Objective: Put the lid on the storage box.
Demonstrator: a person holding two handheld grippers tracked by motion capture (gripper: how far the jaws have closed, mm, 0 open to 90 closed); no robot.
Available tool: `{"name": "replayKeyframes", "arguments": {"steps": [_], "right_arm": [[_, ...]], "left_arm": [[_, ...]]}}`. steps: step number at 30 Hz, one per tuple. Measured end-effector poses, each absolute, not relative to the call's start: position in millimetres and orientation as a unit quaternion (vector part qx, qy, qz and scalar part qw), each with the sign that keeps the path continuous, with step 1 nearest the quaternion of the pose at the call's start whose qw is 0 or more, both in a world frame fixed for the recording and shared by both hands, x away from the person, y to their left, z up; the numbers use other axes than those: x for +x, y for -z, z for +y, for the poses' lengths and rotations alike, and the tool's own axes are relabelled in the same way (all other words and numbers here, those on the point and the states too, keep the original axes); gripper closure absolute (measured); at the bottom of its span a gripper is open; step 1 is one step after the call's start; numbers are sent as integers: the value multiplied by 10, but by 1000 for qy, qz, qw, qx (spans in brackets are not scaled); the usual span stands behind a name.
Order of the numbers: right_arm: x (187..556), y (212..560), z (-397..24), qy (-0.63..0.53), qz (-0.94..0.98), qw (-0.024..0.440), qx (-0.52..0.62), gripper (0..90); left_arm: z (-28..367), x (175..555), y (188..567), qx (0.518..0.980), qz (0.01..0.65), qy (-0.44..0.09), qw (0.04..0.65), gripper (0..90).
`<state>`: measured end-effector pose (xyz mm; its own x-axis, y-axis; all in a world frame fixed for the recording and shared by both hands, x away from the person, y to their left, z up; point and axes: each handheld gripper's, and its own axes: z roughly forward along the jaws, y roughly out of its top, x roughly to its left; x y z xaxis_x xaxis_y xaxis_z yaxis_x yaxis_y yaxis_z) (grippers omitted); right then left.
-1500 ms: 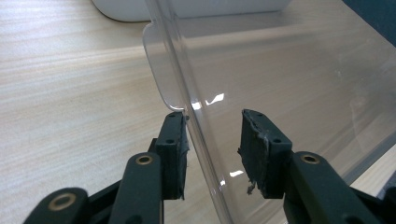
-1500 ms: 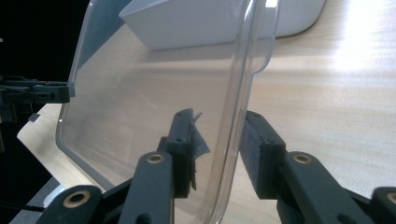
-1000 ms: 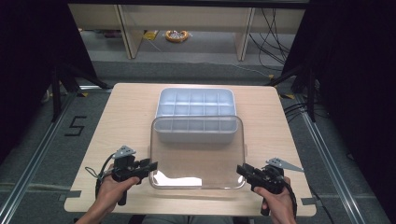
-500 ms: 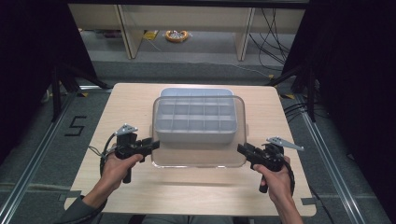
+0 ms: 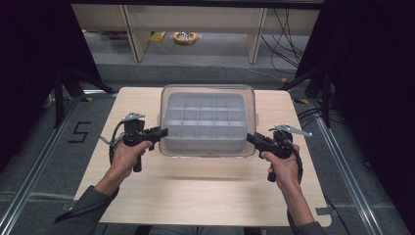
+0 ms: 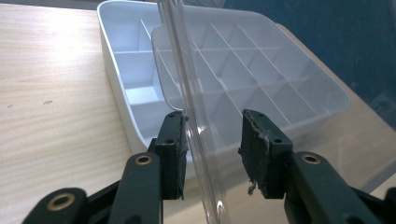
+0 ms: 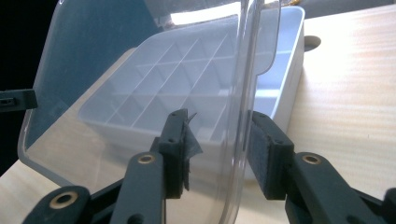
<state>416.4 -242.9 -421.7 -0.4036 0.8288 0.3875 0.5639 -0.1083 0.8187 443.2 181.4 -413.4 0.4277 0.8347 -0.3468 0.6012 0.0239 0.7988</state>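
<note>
- Still, my left gripper (image 5: 164, 132) and right gripper (image 5: 249, 137) each clasp the clear lid (image 5: 208, 89) by a side rim.
- The right jaws have just been opening; I judge the lid could slip and land crooked on the white tray (image 5: 204, 122).

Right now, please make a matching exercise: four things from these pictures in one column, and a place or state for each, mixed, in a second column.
Things:
1. clear plastic lid
2. white compartment box
3. left gripper
4. right gripper

Places or states:
A. lies on the wooden table, many small cells, nothing in them
B. grips the lid's right edge
C. held above the box by both side edges
D. grips the lid's left edge

Pairs: 1-C, 2-A, 3-D, 4-B
</note>
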Motion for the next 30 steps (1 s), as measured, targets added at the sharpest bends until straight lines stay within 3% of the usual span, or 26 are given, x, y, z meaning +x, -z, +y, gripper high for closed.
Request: {"name": "replayKeyframes", "arguments": {"steps": [4,6,11,13,14,30], "right_arm": [[4329,4141,-2389,-520,645,126,545,617],[4419,4134,-2402,-517,653,147,534,617],[4560,4108,-2348,-515,640,130,556,615],[4644,4140,-2356,-512,647,150,545,614],[4647,4129,-2322,-511,638,133,560,613],[4869,4270,-2231,-488,635,124,586,597]], "left_arm": [[1786,4662,4126,677,536,-118,491,601],[1776,4747,4124,672,542,-117,491,599],[1772,4907,4113,664,552,-121,490,598],[1775,4955,4112,664,554,-124,488,598],[1779,4979,4111,662,556,-125,486,598],[1760,5191,4250,656,582,-117,467,596]]}}
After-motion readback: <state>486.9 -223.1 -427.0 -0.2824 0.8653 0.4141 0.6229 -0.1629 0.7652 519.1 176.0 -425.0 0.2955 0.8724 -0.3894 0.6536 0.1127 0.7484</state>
